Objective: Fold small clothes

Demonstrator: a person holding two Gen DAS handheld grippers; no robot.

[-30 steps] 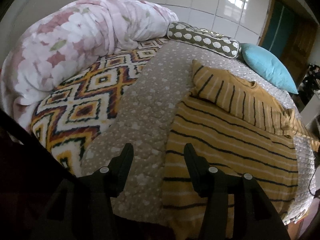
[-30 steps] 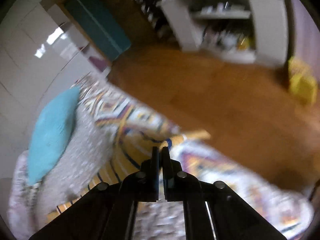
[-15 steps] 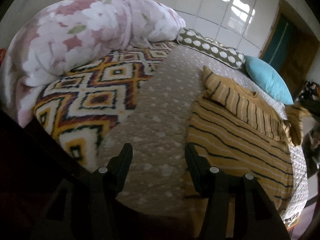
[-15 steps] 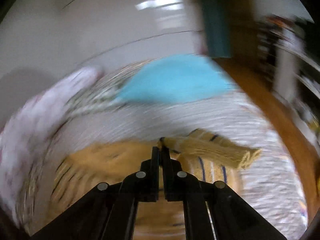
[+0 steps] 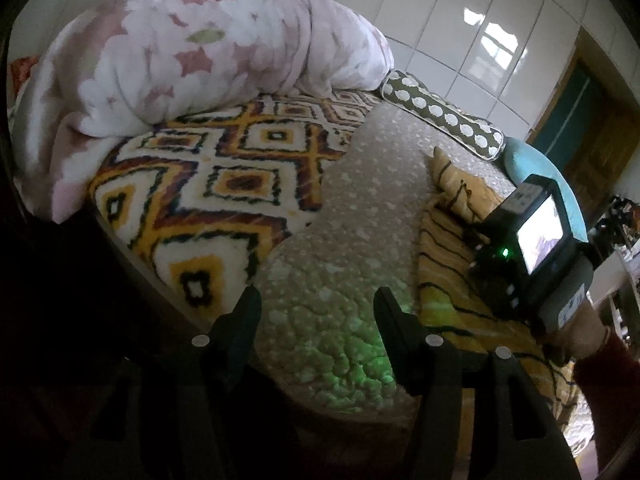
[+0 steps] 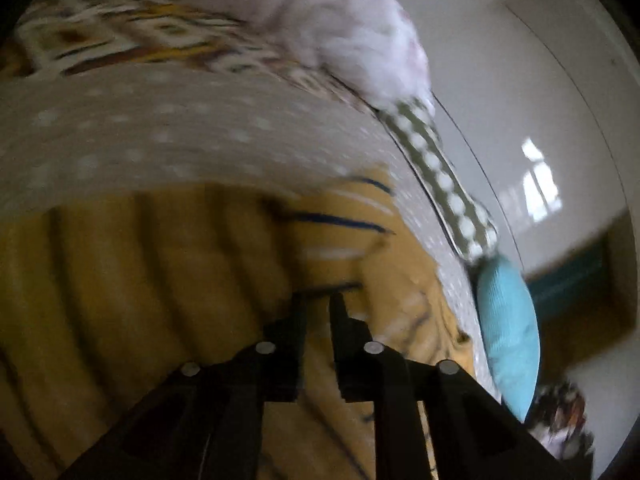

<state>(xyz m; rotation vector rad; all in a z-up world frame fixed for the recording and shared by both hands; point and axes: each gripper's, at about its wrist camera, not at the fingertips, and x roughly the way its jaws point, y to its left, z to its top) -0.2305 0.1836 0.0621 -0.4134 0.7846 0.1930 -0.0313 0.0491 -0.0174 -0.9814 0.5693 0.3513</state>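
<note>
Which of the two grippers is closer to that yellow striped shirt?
Right. The right gripper is down over the yellow striped shirt; the left gripper hovers beside it, over the dotted bedcover.

Black hand-held gripper (image 5: 316,300) with silver screws; the other (image 5: 532,240) held by a red-sleeved hand (image 5: 576,332).

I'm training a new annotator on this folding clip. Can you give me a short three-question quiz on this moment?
1. True or false: the left gripper is open over bare bedspread.
2. What lies under the right gripper? A) teal pillow B) striped yellow shirt C) floral duvet
3. Fill in: the spotted bolster lies between the floral duvet and the ____ pillow.

Key: 1 true; 2 B, the striped yellow shirt; 3 teal.
</note>
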